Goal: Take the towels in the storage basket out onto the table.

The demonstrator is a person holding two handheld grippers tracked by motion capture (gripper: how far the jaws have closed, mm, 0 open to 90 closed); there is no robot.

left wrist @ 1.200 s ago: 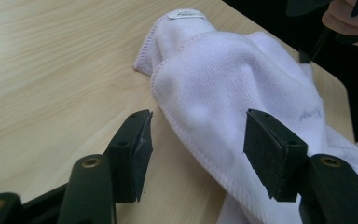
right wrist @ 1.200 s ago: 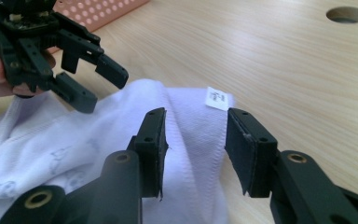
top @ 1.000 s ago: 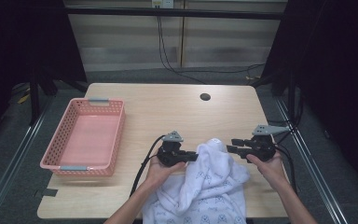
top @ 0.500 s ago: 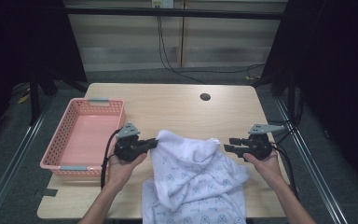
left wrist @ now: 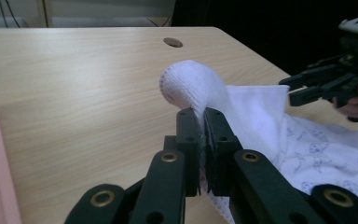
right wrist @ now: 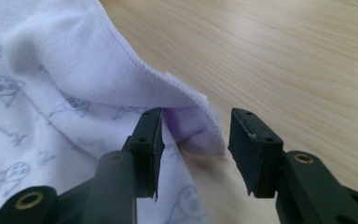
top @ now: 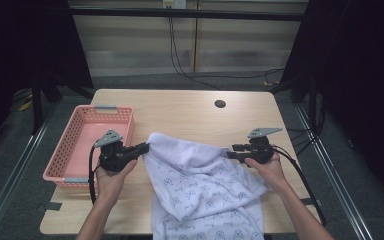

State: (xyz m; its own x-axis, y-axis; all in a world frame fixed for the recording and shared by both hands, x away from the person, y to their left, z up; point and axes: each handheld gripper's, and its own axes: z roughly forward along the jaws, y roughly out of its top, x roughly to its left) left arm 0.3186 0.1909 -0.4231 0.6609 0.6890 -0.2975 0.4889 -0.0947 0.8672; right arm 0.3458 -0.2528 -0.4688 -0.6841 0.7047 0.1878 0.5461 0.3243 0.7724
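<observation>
Spreading a white printed towel at the table's near edge, between two hand-held grippers.

The left gripper is clamped on a bunched towel corner, just beside the pink basket at 9 o'clock. The right gripper has just been opening its jaws; a hemmed towel edge lies between them, unpressed. The towel overhangs the table at 6 o'clock. Bare tabletop lies open toward 12 o'clock, up to the round hole. Against one second ago, the left gripper has carried its corner toward 9 o'clock and the towel lies wider.
</observation>
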